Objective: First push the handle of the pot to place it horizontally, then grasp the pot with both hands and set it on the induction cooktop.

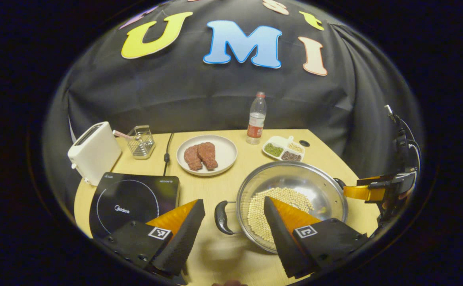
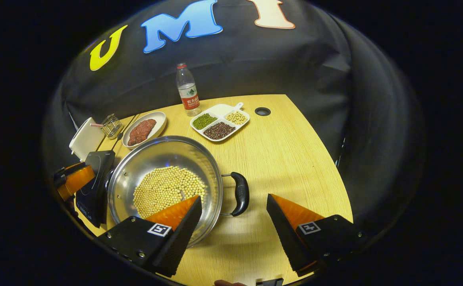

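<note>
A steel pot (image 1: 295, 178) with soybeans in it stands on the wooden table, right of the black induction cooktop (image 1: 132, 202). Its black left handle (image 1: 220, 217) lies between the fingers of my left gripper (image 1: 233, 216), which is open and not touching it. In the right gripper view the pot (image 2: 164, 155) has its right handle (image 2: 240, 194) between the spread fingers of my open right gripper (image 2: 233, 208), close to the left one. The cooktop (image 2: 92, 186) lies beyond the pot. Each gripper also shows in the other's view: the right gripper (image 1: 374, 191) and the left gripper (image 2: 74, 179).
At the back of the table are a white toaster (image 1: 94, 153), a wire basket (image 1: 141, 142), a plate of meat (image 1: 207, 155), a water bottle (image 1: 256, 119) and a divided dish of beans (image 1: 284, 149). A power cable (image 1: 167, 153) runs behind the cooktop.
</note>
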The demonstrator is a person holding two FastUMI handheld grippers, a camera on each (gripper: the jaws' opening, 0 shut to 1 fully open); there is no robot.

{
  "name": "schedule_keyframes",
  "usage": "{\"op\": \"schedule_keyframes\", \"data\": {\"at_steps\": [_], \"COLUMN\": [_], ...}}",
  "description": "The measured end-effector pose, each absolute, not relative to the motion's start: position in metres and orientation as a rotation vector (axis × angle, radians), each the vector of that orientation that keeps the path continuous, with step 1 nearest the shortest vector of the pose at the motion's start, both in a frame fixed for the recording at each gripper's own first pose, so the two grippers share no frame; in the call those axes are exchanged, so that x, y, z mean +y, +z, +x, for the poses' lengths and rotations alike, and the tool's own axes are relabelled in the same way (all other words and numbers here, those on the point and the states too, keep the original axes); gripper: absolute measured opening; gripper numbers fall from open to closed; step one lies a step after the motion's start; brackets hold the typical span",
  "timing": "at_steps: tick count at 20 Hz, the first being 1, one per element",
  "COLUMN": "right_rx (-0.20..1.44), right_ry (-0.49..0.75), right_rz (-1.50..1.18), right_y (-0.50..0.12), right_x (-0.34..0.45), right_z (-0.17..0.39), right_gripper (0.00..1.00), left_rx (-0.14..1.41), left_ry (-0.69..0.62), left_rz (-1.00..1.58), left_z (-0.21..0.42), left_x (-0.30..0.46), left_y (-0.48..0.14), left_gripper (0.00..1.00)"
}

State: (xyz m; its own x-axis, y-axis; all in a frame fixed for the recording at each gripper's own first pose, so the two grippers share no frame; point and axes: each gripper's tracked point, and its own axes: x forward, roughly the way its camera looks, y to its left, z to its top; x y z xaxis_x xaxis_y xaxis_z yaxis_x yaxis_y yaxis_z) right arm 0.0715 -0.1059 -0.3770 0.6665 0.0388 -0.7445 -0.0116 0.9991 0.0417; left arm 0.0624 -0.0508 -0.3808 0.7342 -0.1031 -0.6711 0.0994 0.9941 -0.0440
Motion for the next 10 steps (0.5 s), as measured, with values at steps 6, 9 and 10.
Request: {"op": "schedule_keyframes", "data": {"at_steps": [6, 9, 10], "right_rx": [0.859, 0.867, 0.867], "right_ry": [0.019, 0.011, 0.008], "right_rz": [0.018, 0.006, 0.006], "right_y": [-0.393, -0.4, -0.402], "right_x": [-0.105, -0.106, -0.106], "right_z": [0.09, 0.097, 0.1], "right_gripper": [1.0, 0.94, 0.94], "left_rx": [0.84, 0.875, 0.884], "left_ry": [-0.106, -0.107, -0.109], "left_rz": [-0.006, -0.002, 0.001], "left_z": [0.069, 0.077, 0.076], "left_x": [-0.046, -0.044, -0.045], "left_y": [-0.426, -0.447, -0.452], "left_gripper": [0.98, 0.98, 0.98]}}
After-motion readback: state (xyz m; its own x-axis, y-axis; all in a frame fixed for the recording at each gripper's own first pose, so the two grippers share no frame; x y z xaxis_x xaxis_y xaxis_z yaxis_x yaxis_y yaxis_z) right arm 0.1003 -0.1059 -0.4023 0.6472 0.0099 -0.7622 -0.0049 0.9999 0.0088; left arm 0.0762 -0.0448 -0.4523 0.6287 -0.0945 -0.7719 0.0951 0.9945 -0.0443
